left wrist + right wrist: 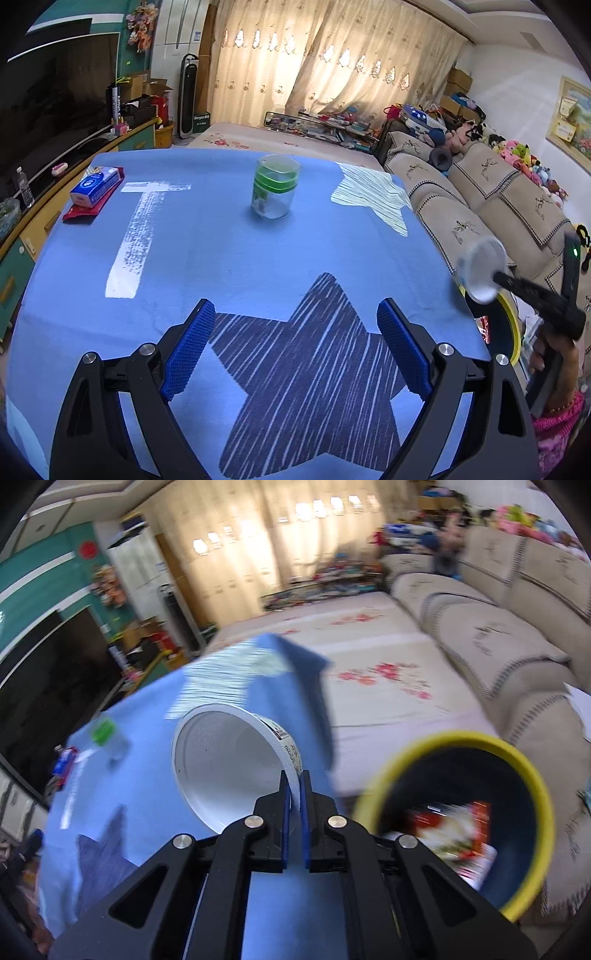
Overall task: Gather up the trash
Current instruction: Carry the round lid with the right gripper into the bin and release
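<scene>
Blue tablecloth (258,258) everywhere; only right wrist view shows bin (532,775) contents.

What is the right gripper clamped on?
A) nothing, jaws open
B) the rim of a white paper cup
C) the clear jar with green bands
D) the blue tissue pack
B. In the right wrist view the right gripper is shut on the wall of the white paper cup at its rim, beside the yellow-rimmed bin; the clear jar stands on the table, untouched.
</scene>
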`<state>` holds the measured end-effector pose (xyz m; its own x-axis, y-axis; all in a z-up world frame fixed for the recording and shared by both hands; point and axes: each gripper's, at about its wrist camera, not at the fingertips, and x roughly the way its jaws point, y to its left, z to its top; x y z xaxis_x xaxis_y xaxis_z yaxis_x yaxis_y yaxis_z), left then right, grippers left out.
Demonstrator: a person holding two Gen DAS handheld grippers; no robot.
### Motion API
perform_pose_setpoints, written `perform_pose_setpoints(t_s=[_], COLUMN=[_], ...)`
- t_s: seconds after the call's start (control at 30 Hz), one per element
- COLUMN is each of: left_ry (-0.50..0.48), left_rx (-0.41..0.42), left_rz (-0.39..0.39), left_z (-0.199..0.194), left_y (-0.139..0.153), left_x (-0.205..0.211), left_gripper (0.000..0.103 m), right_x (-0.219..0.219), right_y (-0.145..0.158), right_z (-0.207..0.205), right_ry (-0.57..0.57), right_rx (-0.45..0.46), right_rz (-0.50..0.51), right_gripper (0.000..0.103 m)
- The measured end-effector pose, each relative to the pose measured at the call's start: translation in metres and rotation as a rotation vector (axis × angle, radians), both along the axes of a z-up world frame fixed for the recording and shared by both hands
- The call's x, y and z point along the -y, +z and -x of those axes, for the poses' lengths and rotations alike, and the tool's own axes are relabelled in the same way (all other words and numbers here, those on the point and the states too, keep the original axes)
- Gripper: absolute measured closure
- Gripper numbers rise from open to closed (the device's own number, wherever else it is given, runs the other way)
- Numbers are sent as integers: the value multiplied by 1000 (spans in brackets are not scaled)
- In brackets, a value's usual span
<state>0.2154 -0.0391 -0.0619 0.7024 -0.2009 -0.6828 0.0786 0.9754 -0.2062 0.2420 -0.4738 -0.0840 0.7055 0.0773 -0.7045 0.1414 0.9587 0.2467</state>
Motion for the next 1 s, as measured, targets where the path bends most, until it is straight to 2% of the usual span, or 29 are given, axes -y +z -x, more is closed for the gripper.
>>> perform_pose_setpoints(t_s=[0.2, 0.27, 0.33, 0.37, 0.4, 0.77, 1.0], left_ry=[-31, -39, -45, -47, -51, -69, -77], left_rx=[5, 3, 2, 1, -1, -84, -79], left_rz=[-28, -33, -41, -44, -48, -35, -62], left_z=[-12, -17, -24, -27, -32, -107, -167], left_y=[0, 0, 0, -1, -2, -24, -35], left_x=[14, 17, 17, 18, 18, 5, 5], left_gripper=[15, 15, 15, 15, 15, 15, 15], right_x=[59, 73, 83, 86, 88, 75, 61], right_y=[-25, -32, -37, -38, -38, -32, -23], right_z=[27, 31, 35, 37, 39, 33, 29], right_ry=[-139, -176, -223, -233, -243, -212, -169], right_rx=[-64, -89, -96, -95, -89, -47, -22], right_rz=[22, 37, 45, 46, 48, 56, 40], right_gripper=[98, 95, 81, 64, 59, 55, 53])
